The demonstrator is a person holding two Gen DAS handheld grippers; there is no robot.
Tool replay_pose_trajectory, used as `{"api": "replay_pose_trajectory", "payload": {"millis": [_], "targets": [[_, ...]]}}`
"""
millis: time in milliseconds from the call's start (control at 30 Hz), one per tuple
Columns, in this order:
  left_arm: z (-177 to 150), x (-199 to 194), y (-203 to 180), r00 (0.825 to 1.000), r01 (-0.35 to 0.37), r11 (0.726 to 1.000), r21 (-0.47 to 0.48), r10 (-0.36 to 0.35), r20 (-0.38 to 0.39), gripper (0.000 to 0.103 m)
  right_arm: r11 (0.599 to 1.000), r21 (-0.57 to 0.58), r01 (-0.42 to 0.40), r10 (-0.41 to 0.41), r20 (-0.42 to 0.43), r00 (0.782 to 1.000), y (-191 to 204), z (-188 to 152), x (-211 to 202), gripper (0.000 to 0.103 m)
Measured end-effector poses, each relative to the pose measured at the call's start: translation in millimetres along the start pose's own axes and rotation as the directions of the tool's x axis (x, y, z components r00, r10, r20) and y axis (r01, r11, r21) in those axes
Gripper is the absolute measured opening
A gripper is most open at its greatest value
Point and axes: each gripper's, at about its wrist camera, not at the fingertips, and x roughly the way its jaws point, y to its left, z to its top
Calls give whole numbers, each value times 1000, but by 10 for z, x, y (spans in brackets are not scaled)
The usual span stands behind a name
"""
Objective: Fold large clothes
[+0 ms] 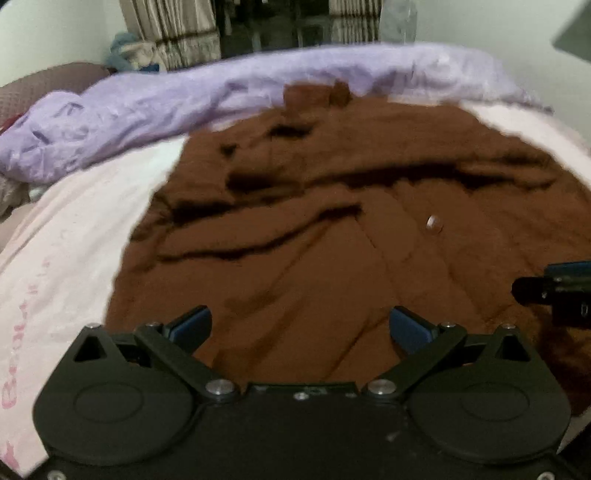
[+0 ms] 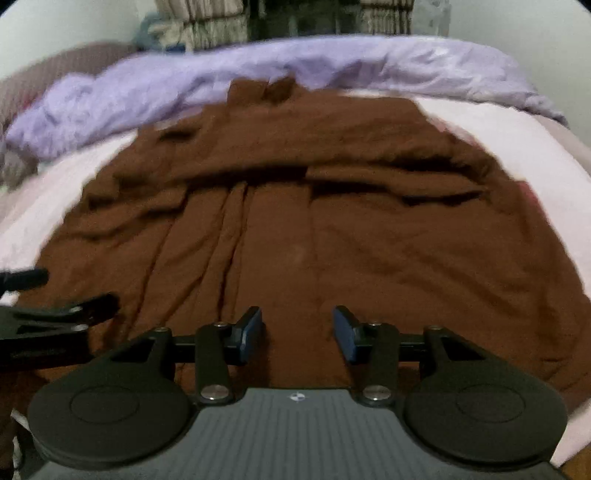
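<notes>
Across the pink bed (image 1: pixel 74 229), lilac bedding (image 1: pixel 155 107) is bunching upper left while we are hovering both the left gripper (image 1: pixel 300 328) and the right gripper (image 2: pixel 298 332) open, empty, above the brown garment (image 2: pixel 295 229).

A bedroom in a home. Main clue is the bed (image 1: pixel 66 229), made up w/ a pale pink sheet that fills most of both views. Along the far side of the bed lies a rumpled lilac duvet (image 1: pixel 229 92). Spread on the bed, nearer than the duvet, is a big brown garment (image 2: pixel 295 229). Beyond the bed, behind the duvet, hang striped curtains (image 1: pixel 173 33) w/ a dark gap between them, prob. a window at night. At the bed's far left corner sits a small heap of bluish and cream cloth (image 1: pixel 129 50). Plain pale walls (image 1: pixel 55 33) either side of the curtains.
</notes>
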Motion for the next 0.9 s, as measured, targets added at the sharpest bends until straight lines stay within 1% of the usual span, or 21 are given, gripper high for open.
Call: {"api": "replay_pose_trajectory", "payload": {"millis": [33, 67, 100, 167, 233, 267, 300, 367, 400, 433, 467, 500, 567, 600, 633, 667, 733, 767, 800, 867, 900], "targets": [[8, 97, -8, 998, -26, 1000, -5, 26, -60, 103, 1000, -1, 15, -15, -11, 1000, -6, -7, 55, 53], [17, 115, 20, 997, -19, 999, -29, 17, -72, 103, 1000, 4, 21, -21, -6, 1000, -35, -6, 66, 52], [26, 102, 69, 998, -2, 999, -47, -2, -68, 103, 1000, 10, 27, -27, -9, 1000, -59, 0, 35, 52], [42, 116, 143, 997, -25, 999, -38, 22, -76, 103, 999, 24, 42, -41, -19, 999, -148, 30, -5, 50], [26, 142, 251, 996, -49, 998, -42, 46, -75, 103, 995, 49, 88, -88, -17, 996, -287, 58, -3, 51], [20, 162, 316, 996, -52, 997, -54, 47, -80, 103, 993, 64, 96, -95, -20, 995, -345, 38, 1, 50], [5, 172, 414, 995, -58, 996, -73, 52, -84, 103, 993, 85, 87, -85, -20, 996, -445, 36, 16, 50], [-3, 165, 601, 996, -44, 993, -114, 34, -88, 103, 990, 133, 50, -49, -8, 999, -629, 21, -13, 38], [-4, 156, 669, 996, -44, 990, -131, 33, -86, 103, 988, 148, 38, -38, -7, 999, -694, 20, -31, 36], [-2, 135, 720, 994, -82, 987, -137, 70, -86, 103, 986, 162, 48, -48, -7, 999, -755, 15, -44, 36], [4, 120, 742, 988, -140, 982, -126, 129, -89, 103, 982, 171, 85, -85, -7, 996, -809, 16, -66, 38], [12, 104, 772, 982, -176, 978, -112, 166, -87, 103, 977, 173, 124, -124, -13, 992, -856, 18, -82, 39], [18, 114, 866, 975, -215, 972, -99, 206, -86, 103, 964, 171, 203, -202, -22, 979, -975, 25, -106, 40], [6, 141, 931, 970, -230, 967, -106, 220, -98, 103, 957, 180, 225, -225, -23, 974, -1056, 22, -120, 40], [4, 214, 1023, 968, -236, 965, -118, 223, -112, 103, 949, 202, 243, -243, -25, 970, -1161, 14, -122, 40], [-12, 232, 1090, 970, -228, 964, -138, 213, -117, 103, 943, 221, 249, -250, -24, 968, -1253, 5, -121, 39], [-35, 231, 1189, 976, -201, 963, -181, 180, -126, 103, 941, 261, 214, -218, -14, 976, -1413, -6, -135, 39], [-29, 213, 1209, 974, -206, 960, -190, 182, -133, 103, 941, 270, 204, -208, -14, 978, -1431, -4, -146, 40], [-24, 173, 1204, 973, -213, 959, -186, 191, -130, 103, 942, 260, 210, -212, -19, 977, -1412, 9, -145, 40], [-26, 83, 1143, 972, -217, 965, -148, 200, -123, 103, 944, 223, 242, -242, -25, 970, -1330, 33, -148, 48], [-32, 48, 1127, 973, -211, 969, -130, 195, -123, 103, 945, 209, 252, -252, -25, 967, -1292, 50, -152, 50]]}}
